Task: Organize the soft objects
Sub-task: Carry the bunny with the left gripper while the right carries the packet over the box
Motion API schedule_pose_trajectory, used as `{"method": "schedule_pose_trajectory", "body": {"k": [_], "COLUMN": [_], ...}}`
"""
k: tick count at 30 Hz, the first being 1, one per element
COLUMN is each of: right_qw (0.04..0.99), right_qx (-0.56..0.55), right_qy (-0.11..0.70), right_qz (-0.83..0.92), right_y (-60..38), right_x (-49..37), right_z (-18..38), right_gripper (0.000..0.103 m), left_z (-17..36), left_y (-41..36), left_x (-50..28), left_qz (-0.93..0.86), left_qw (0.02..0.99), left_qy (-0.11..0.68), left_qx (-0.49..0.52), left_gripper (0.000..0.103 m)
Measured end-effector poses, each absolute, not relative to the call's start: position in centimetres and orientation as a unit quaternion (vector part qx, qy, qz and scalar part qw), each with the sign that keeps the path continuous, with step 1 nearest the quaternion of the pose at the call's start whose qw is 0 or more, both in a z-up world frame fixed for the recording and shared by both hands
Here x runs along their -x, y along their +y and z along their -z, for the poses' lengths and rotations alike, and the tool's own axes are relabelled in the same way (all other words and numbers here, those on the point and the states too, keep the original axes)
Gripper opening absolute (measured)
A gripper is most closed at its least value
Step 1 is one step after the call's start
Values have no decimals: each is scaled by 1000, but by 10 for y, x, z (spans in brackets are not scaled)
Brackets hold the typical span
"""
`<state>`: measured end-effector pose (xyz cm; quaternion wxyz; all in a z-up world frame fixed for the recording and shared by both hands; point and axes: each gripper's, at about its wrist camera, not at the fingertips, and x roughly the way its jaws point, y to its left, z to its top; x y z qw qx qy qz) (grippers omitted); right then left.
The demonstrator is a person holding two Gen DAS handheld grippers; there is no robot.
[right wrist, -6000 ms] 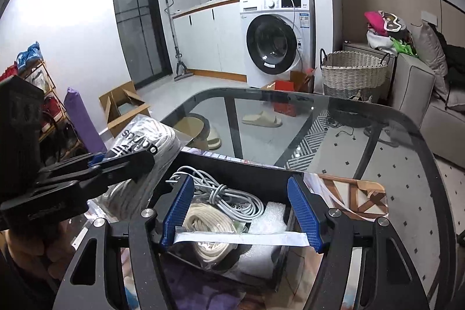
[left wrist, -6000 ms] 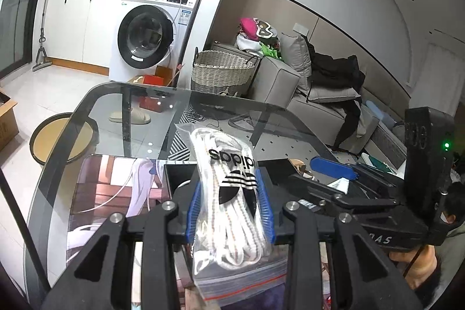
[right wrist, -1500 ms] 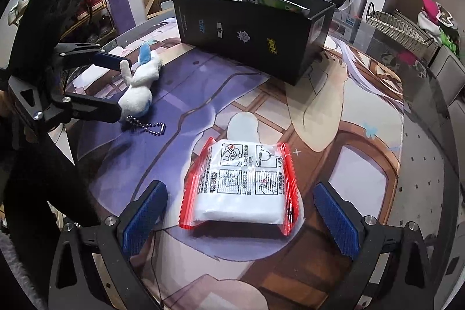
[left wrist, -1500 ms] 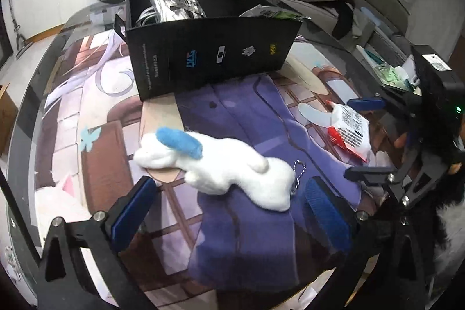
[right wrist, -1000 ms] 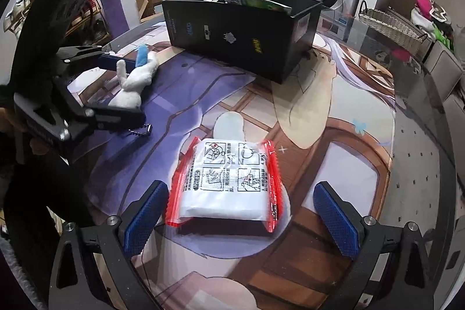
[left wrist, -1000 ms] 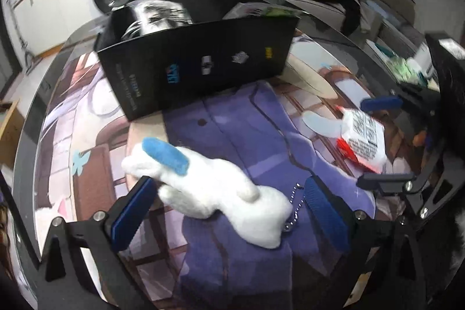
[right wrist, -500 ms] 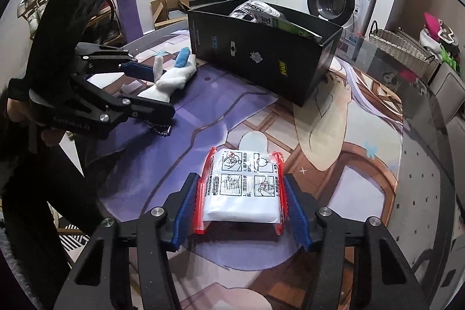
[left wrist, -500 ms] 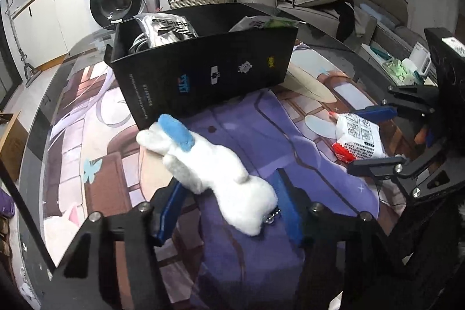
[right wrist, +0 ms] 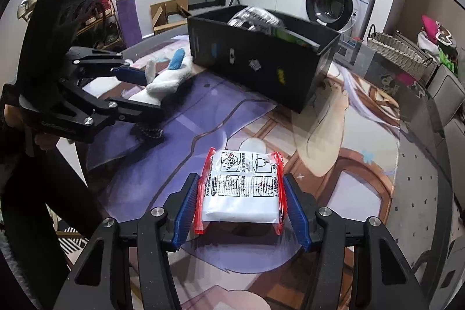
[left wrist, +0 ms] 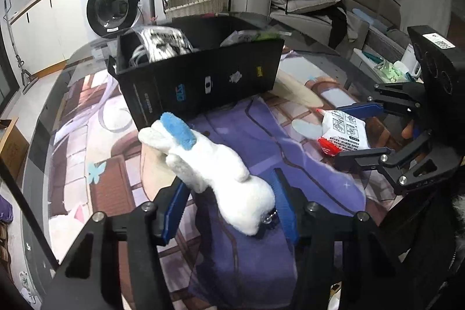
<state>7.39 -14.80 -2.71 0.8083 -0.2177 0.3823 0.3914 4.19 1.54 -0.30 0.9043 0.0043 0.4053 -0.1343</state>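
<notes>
Over on the left, left gripper (left wrist: 229, 208) clamped on the rear end of a white plush toy (left wrist: 209, 164), blue pads pressed in on both sides (blue ear poking up toward the box). Toy lifted clear of the printed mat (left wrist: 261, 266), tilted forward, with a small ball chain (right wrist: 149, 133) dangling under it. Straight ahead, black storage box (left wrist: 200, 80) sitting on the mat, already stuffed with a clear bag of white cord (left wrist: 162, 41) and some green-edged packaging at its right end. Further right, right gripper (right wrist: 239, 208) squeezed on a white packet with red edges (right wrist: 241, 191), one pad against each red seam, printed pictogram side facing up. Packet raised a little off the mat, shadow visible underneath, well apart from the box and nearer the person's side. Behind everything: washing machine (left wrist: 113, 9), wicker basket (left wrist: 194, 3), and a grey sofa (left wrist: 308, 16) piled with dark clothes.
</notes>
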Motion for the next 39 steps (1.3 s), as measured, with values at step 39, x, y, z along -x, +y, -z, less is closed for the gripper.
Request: {"method": "schedule_pose_trajectory", "body": {"k": [39], "right_qw": [895], "right_qx": [90], "right_qy": [255], "right_qz": [-355], "right_y": [-139], "right_x": [-115], "right_z": [-72], "right_gripper": [58], "left_z": [-85], "left_y": [33], "left_x": [-77], "left_qz": [141], "left_qw": [958], "left_qy": [247], "left_qx": [22], "left_gripper": [55]}}
